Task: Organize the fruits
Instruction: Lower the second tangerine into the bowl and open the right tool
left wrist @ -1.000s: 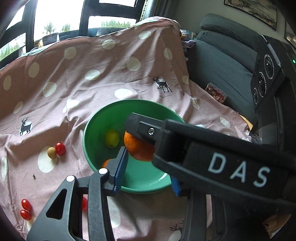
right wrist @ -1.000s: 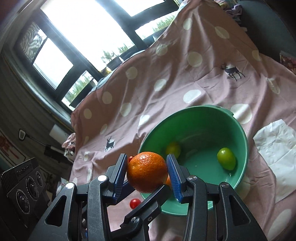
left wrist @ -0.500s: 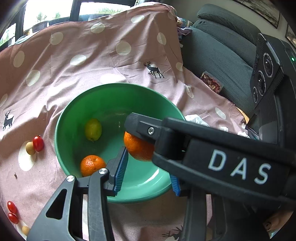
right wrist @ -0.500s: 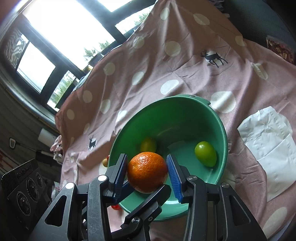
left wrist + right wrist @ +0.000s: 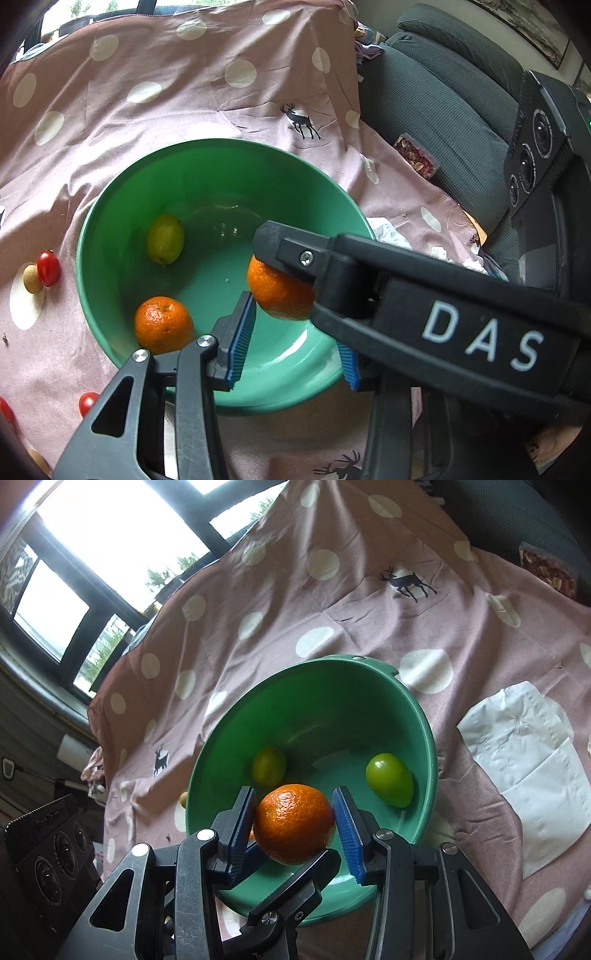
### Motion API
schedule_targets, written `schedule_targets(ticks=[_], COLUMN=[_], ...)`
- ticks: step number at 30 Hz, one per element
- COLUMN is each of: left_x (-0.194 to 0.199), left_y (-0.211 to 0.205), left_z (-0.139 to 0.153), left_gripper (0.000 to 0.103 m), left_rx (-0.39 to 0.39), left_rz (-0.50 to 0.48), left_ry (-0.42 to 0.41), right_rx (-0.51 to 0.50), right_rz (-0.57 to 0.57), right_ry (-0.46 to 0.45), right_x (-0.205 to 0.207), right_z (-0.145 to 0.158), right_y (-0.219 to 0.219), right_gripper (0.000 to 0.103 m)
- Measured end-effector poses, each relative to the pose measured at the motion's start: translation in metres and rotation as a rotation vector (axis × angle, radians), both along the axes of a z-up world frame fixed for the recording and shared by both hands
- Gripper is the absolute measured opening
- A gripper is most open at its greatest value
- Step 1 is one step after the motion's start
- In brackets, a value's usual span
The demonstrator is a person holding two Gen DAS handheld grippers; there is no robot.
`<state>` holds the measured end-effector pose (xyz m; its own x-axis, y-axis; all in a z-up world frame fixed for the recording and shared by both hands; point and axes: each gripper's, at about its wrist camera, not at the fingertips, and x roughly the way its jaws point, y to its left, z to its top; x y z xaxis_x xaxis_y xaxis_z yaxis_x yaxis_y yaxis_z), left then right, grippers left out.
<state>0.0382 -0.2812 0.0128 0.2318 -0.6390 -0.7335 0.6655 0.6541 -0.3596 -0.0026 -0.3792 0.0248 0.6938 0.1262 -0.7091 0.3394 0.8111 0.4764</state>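
A green bowl [image 5: 110,206] [image 5: 424,734] sits on the pink dotted cloth. In it lie an orange [image 5: 163,324], a yellow-green fruit [image 5: 165,239] [image 5: 269,765] and a green fruit [image 5: 388,779]. My right gripper [image 5: 295,821] is shut on a second orange [image 5: 293,821] [image 5: 277,291] and holds it over the bowl's near side. My left gripper [image 5: 293,339] is open and empty over the bowl, with the right gripper's body crossing in front of it.
Red cherry tomatoes [image 5: 48,268] [image 5: 87,402] and a small tan fruit [image 5: 31,278] lie on the cloth left of the bowl. A white paper towel [image 5: 524,771] lies right of the bowl. A grey sofa [image 5: 443,96] stands behind at the right.
Both grippers have moved forward over the bowl, which now looks larger and nearer. The right gripper still holds the orange, now lower toward the bowl's inside.
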Motion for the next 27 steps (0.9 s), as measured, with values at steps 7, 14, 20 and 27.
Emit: schedule_targets(ticks=[7, 14, 20, 27], left_x=[-0.001, -0.007, -0.01, -0.017], left_y=[0.005, 0.016, 0.038, 0.081], left_z=[0.005, 0.018, 0.03, 0.046], left_gripper=[0.042, 0.051, 0.058, 0.063], left_rx=[-0.02, 0.017, 0.021, 0.052], left_rz=[0.009, 0.045, 0.091, 0.192], left_ry=[-0.008, -0.087, -0.132, -0.207], right_rx=[0.003, -0.027, -0.058, -0.06], right_rz=[-0.018, -0.028, -0.026, 0.01], right_ry=[0.006, -0.015, -0.061, -0.114], right_x=[0.0, -0.003, -0.005, -0.006], right_z=[-0.001, 0.006, 0.017, 0.028], right_y=[-0.003, 0.001, 0.008, 0.022], right_gripper=[0.046, 0.05, 0.059, 0.076])
